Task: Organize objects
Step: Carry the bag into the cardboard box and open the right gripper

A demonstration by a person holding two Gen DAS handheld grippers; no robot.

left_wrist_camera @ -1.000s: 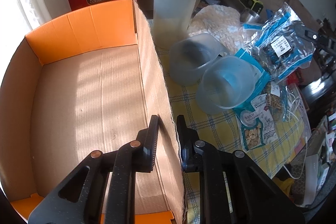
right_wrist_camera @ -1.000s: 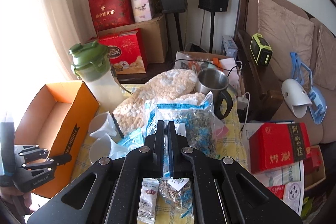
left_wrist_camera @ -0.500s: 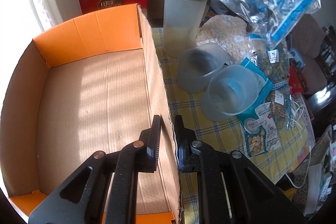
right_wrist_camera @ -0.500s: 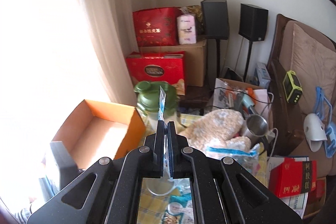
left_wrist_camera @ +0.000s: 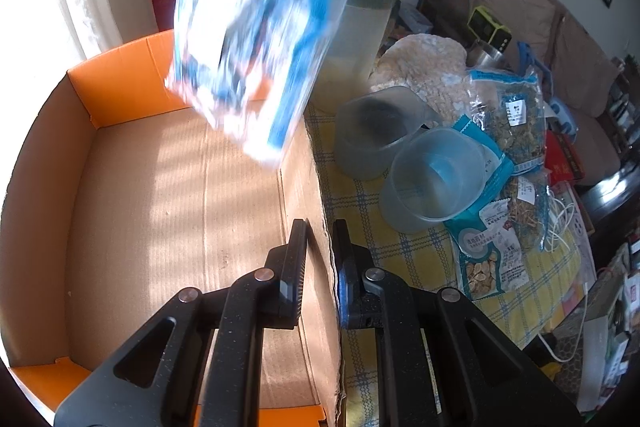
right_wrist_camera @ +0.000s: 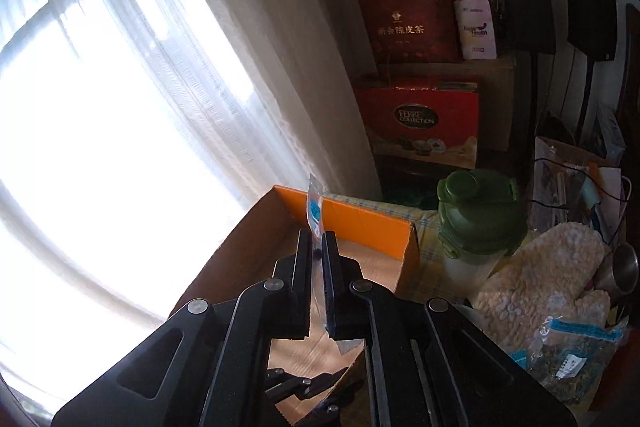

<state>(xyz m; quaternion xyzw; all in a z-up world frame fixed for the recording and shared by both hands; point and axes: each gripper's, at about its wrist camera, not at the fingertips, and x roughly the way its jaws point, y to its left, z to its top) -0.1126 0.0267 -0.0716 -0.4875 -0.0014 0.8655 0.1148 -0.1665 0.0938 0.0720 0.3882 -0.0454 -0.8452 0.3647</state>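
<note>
We carry blue-and-clear snack bag [left_wrist_camera: 256, 27] to orange cardboard box [left_wrist_camera: 120, 83]. Step: putting bag in box. Bag hangs over box, blurry, not down yet.

Right gripper [right_wrist_camera: 318, 259] pinches bag top edge [right_wrist_camera: 314, 205] tight; thin edge sticks up between fingers.

Left gripper [left_wrist_camera: 320, 247] holds box side wall [left_wrist_camera: 316, 227]; one finger inside, one outside, wall between, gap narrow.

Next, we think: lower bag onto box floor, then let go. Keep box steady.

Other bags [left_wrist_camera: 508, 123], two plastic cups [left_wrist_camera: 432, 175], green-lid jug [left_wrist_camera: 360, 27] wait on checked cloth [left_wrist_camera: 400, 251] beside box.
</note>
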